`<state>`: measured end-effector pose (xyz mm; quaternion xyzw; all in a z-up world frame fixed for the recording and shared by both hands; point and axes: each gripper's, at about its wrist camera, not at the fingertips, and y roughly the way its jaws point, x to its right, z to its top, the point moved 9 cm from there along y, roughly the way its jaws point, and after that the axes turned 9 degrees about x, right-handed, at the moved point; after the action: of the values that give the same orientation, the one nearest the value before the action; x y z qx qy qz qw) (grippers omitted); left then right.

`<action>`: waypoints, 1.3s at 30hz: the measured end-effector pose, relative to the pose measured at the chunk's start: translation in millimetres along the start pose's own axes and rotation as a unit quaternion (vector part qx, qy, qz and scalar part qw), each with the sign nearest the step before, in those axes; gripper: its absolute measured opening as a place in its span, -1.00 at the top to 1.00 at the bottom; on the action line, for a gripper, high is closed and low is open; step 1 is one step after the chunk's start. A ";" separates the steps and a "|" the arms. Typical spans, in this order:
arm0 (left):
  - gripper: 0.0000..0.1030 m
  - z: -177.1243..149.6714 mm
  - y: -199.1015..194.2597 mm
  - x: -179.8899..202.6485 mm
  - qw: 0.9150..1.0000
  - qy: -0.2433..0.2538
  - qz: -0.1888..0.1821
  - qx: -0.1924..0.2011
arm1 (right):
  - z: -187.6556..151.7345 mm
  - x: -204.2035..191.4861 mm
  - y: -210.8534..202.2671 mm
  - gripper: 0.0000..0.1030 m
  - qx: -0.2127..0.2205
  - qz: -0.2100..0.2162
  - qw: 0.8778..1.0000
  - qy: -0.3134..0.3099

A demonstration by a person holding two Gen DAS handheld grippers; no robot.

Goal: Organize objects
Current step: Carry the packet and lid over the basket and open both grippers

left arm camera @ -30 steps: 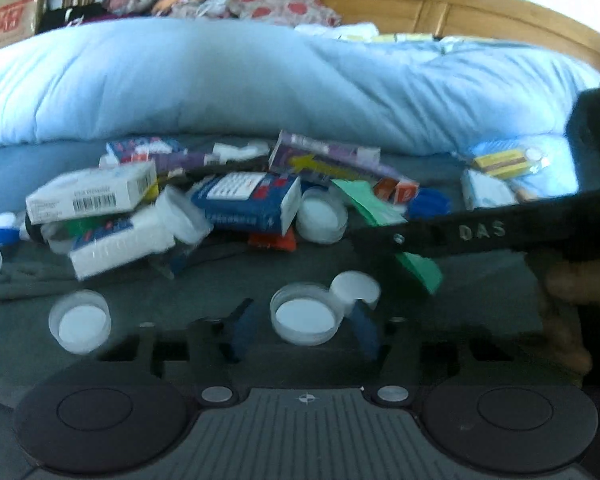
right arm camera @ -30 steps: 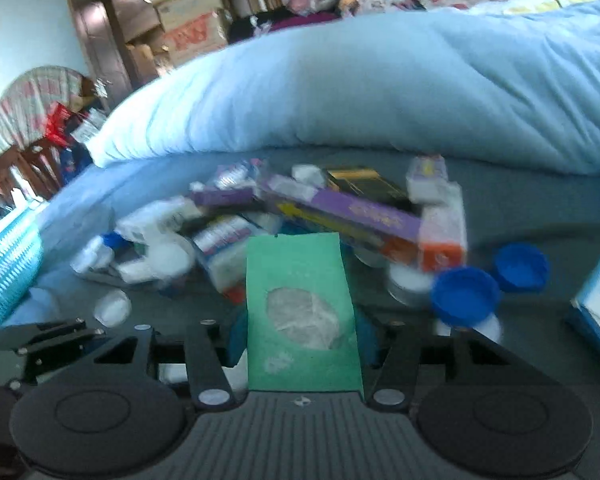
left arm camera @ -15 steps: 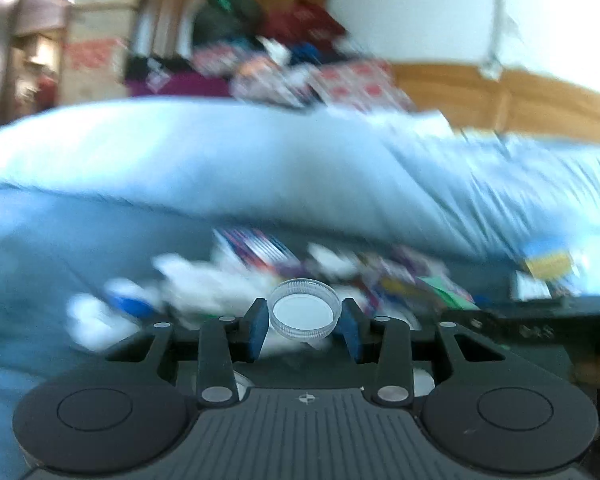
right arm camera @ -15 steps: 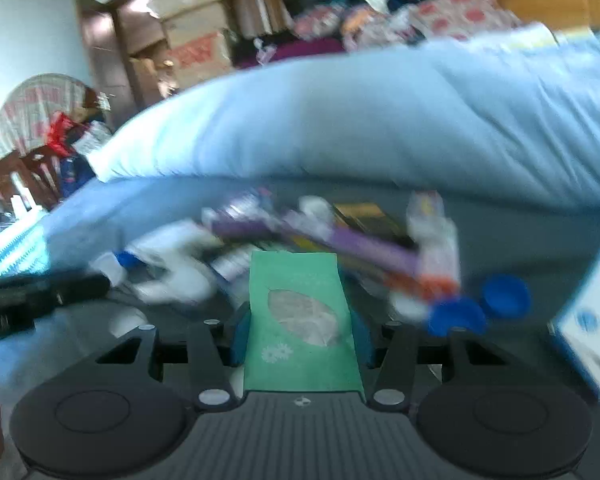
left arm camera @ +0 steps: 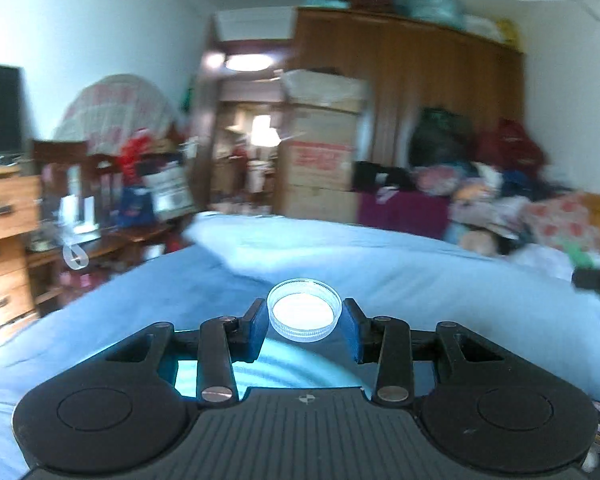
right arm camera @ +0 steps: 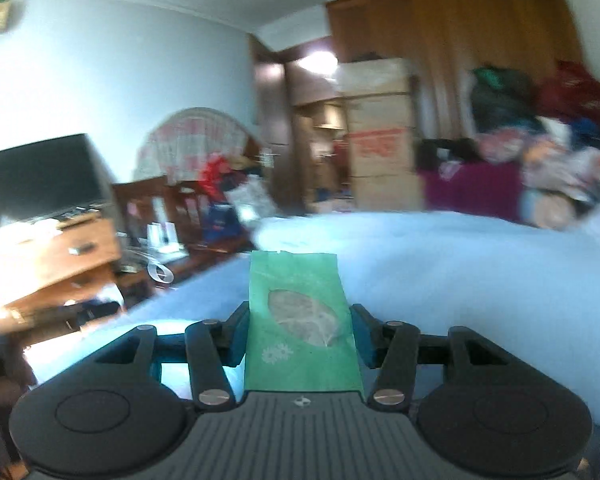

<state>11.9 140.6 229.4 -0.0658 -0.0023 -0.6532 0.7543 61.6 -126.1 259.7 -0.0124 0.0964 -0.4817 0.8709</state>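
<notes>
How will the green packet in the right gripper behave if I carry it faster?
The green packet looks thin and flat, so probably light and floppy; its free top edge may flutter. The right gripper pinches only its side edges, so it might buckle or slip.

Blue bed (left arm camera: 148, 320) under pale duvet (left arm camera: 380, 264)

A big blue blanket (left arm camera: 380, 276) covers the bed. Brown boxes (left arm camera: 320, 148) stand stacked beside a tall wooden wardrobe (left arm camera: 440, 80).
</notes>
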 end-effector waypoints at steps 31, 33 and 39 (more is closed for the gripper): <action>0.22 -17.6 25.2 -120.6 0.996 -0.026 0.050 -0.074 | -24.4 -165.4 141.6 -0.12 -0.132 0.103 0.986 0.016; 0.15 -20.5 27.2 -121.5 0.995 -0.027 0.051 -0.077 | -30.0 -168.3 143.6 -0.14 -0.138 0.106 0.985 0.014; -0.41 -22.0 25.3 -122.2 0.995 -0.021 0.068 -0.069 | -34.2 -166.2 144.6 -0.78 -0.134 0.103 0.986 0.003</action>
<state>17.2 262.3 194.2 -0.1315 0.0320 -0.5974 0.7904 90.5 93.7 235.6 -0.1172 0.1634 -0.3723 0.9061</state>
